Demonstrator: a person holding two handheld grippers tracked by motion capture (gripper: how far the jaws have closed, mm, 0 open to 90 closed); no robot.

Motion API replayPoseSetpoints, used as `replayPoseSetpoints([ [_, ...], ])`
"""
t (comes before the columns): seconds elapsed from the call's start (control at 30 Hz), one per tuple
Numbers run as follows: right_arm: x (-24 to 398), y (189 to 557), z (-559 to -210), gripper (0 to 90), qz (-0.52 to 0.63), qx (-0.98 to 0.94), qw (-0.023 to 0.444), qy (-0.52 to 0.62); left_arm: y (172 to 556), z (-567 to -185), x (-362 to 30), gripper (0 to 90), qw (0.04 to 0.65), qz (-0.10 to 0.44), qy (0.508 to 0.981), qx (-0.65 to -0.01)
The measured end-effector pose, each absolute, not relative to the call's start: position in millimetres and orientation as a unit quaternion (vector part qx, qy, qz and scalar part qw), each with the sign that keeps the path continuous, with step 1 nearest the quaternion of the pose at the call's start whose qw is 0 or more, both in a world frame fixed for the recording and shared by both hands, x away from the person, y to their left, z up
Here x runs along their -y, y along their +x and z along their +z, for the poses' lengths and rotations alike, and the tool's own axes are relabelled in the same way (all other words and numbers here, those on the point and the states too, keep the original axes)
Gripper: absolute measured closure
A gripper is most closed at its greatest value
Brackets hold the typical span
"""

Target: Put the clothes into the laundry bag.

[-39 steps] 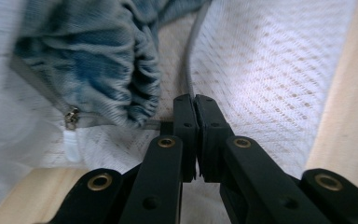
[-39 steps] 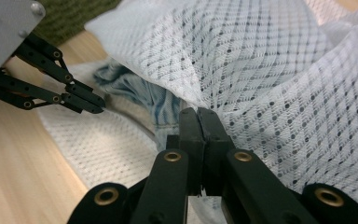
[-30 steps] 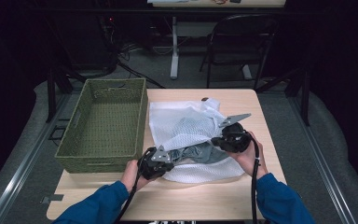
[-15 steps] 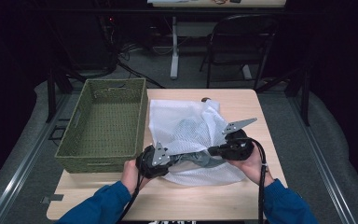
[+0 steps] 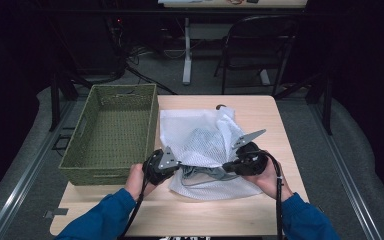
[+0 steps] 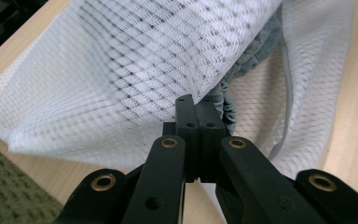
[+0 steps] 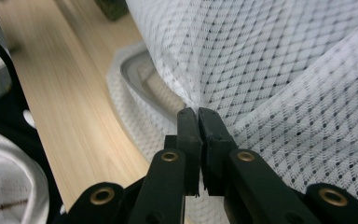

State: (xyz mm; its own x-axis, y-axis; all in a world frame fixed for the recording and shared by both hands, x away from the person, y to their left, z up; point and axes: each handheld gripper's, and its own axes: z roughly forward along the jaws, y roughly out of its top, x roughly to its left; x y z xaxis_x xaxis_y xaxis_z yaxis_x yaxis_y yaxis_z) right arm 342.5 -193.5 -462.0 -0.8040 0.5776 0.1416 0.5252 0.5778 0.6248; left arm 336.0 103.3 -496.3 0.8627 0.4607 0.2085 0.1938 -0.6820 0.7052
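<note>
Both claws pinch the white mesh laundry bag (image 5: 200,145) at the table's (image 5: 285,130) centre: left claw (image 5: 177,165) has just closed on its 8 o'clock edge, right claw (image 5: 230,167) is clamped at 4 o'clock (grey garment (image 6: 256,51) inside).

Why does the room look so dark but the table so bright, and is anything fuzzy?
In the high view, light falls on the table while the room behind stays nearly black. In the left gripper view, the white mesh bag goes soft and smeared toward the left. In the right gripper view, the tabletop is blurred, but the mesh near the tongs is sharp.
</note>
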Motion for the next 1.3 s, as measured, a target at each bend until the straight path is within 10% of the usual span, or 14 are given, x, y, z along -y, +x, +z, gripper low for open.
replayPoseSetpoints([
  [0.43,199.9,337.0,-446.1,89.0,0.411,-0.863,0.019,0.292,334.8,-474.8,-111.6,89.4,0.377,0.185,0.890,-0.176],
  [0.57,198.3,335.2,-443.0,89.0,0.425,-0.859,0.002,0.285,333.2,-484.0,-95.6,51.3,0.358,0.231,0.885,-0.191],
  [0.73,194.2,335.1,-446.6,88.7,0.398,-0.870,0.020,0.292,335.5,-494.2,-78.8,89.2,0.348,0.211,0.901,-0.152],
  [0.97,192.5,340.8,-464.9,87.0,0.324,-0.896,0.030,0.302,341.7,-492.2,-91.7,89.8,0.335,0.102,0.930,-0.108],
  [1.3,177.9,340.8,-502.2,82.5,0.250,-0.924,0.028,0.289,333.3,-518.9,-77.1,89.1,0.239,0.115,0.961,-0.079],
])
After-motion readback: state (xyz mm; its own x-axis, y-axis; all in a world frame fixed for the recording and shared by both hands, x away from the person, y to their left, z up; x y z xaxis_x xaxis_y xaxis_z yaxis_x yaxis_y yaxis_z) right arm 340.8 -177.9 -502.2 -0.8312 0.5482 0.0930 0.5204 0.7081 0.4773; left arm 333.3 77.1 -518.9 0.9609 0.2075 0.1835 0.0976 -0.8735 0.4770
